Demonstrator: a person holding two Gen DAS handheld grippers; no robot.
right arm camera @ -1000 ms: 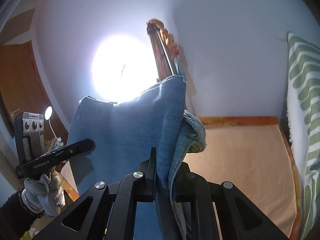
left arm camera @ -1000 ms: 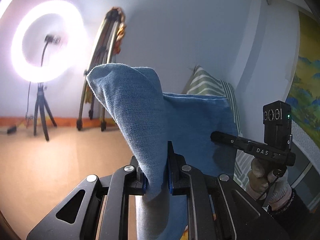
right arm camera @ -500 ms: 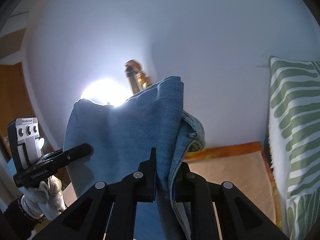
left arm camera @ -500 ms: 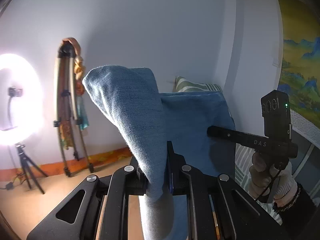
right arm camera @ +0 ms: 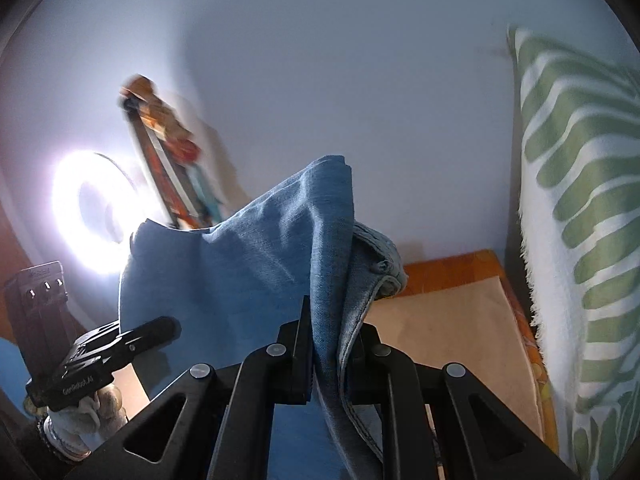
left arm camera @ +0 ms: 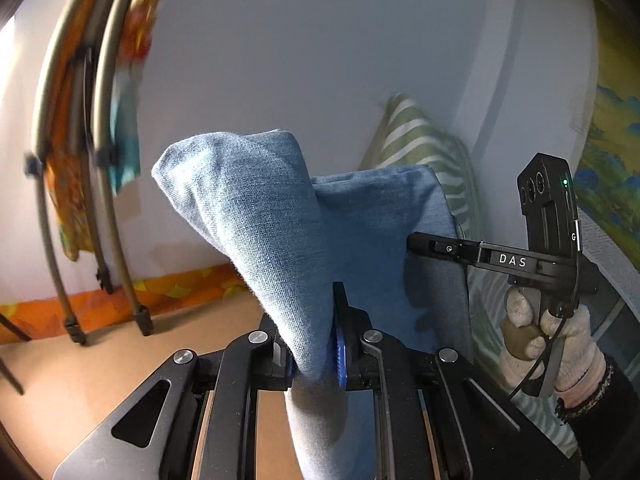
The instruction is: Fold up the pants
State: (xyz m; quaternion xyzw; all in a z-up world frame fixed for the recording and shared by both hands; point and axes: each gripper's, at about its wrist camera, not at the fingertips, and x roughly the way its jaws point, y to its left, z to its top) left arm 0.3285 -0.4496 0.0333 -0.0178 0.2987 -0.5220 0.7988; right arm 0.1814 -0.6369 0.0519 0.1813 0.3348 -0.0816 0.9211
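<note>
The blue denim pants (left arm camera: 260, 216) are held up in the air between both grippers. My left gripper (left arm camera: 316, 344) is shut on one bunched edge of the fabric, which stands up above the jaws. My right gripper (right arm camera: 330, 332) is shut on another edge that includes a stitched hem (right arm camera: 380, 256). The cloth stretches between them as a sheet (right arm camera: 208, 280). The right gripper also shows in the left wrist view (left arm camera: 424, 240), pinching the far edge. The left gripper shows in the right wrist view (right arm camera: 160, 330).
A tan surface (right arm camera: 448, 320) with an orange patterned border lies below. A green-and-white striped cushion (right arm camera: 580, 220) stands at the right. A ring light (right arm camera: 94, 216) and a folded stand with colourful cloth (left arm camera: 92, 128) are by the white wall.
Both views have swung: the ring light left the left wrist view and the stand moved to its left edge. The pants stay gripped by both grippers, held up.
</note>
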